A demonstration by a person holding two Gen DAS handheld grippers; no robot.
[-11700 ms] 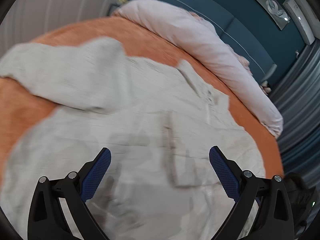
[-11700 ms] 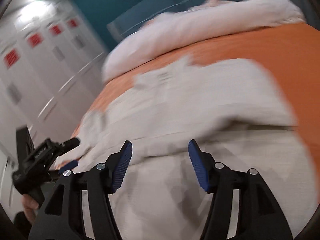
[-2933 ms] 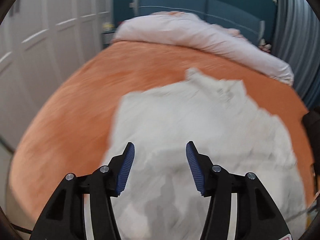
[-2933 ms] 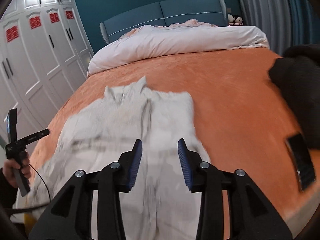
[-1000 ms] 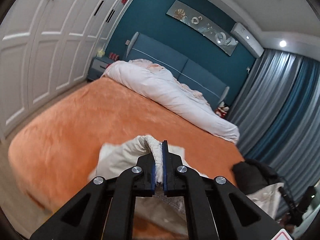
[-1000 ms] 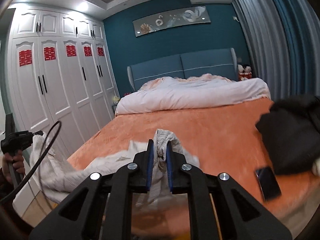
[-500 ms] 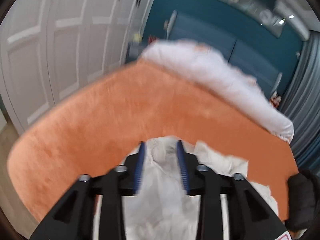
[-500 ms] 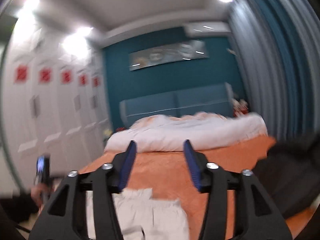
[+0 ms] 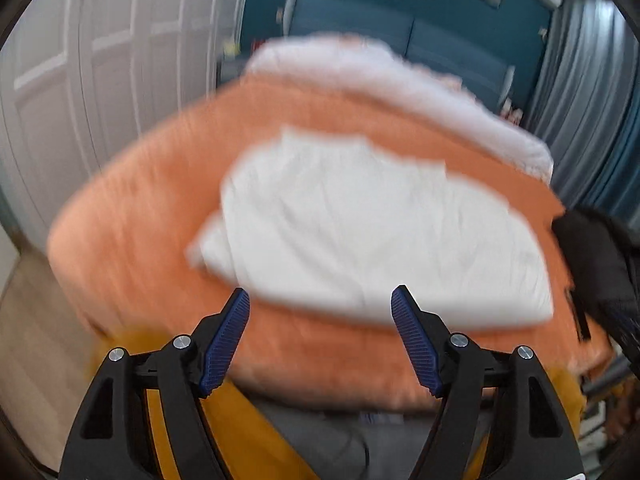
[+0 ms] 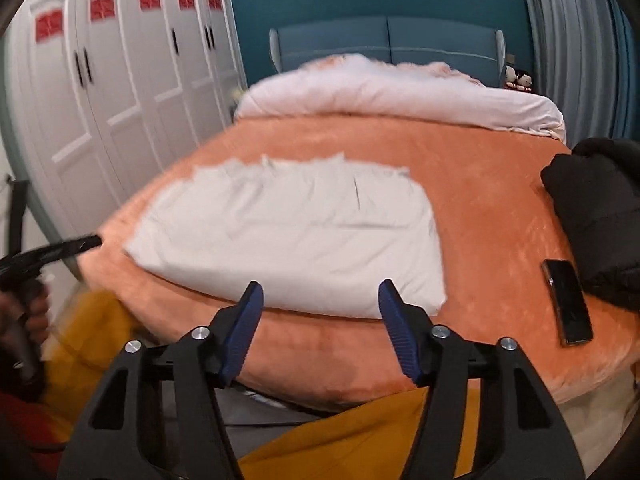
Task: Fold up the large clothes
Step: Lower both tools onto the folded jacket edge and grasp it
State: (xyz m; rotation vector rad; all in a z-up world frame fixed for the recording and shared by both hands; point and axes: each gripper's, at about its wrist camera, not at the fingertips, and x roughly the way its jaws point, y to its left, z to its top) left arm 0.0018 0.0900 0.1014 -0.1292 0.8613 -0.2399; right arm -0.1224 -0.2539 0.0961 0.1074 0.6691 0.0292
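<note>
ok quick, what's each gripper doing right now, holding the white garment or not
Left gripper: jaws opening, nothing between them; white garment lies free on the bed.
Right gripper: open, empty, short of the garment's near edge.

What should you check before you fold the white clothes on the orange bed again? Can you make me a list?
1. Left gripper empty: ok. Its jaws are opening and nothing is between them.
2. Right gripper empty: ok. Jaws apart, no cloth between them.
3. White garment lying fully on the orange bed: ok. It does not hang over the near edge.
4. Garment smooth: not ok. Wrinkles show, and its far edge looks ragged.
5. Phone away from the garment: ok. Bare orange cover lies between them.
6. Black clothing apart from the garment: ok. It sits at the bed's right side.
</note>
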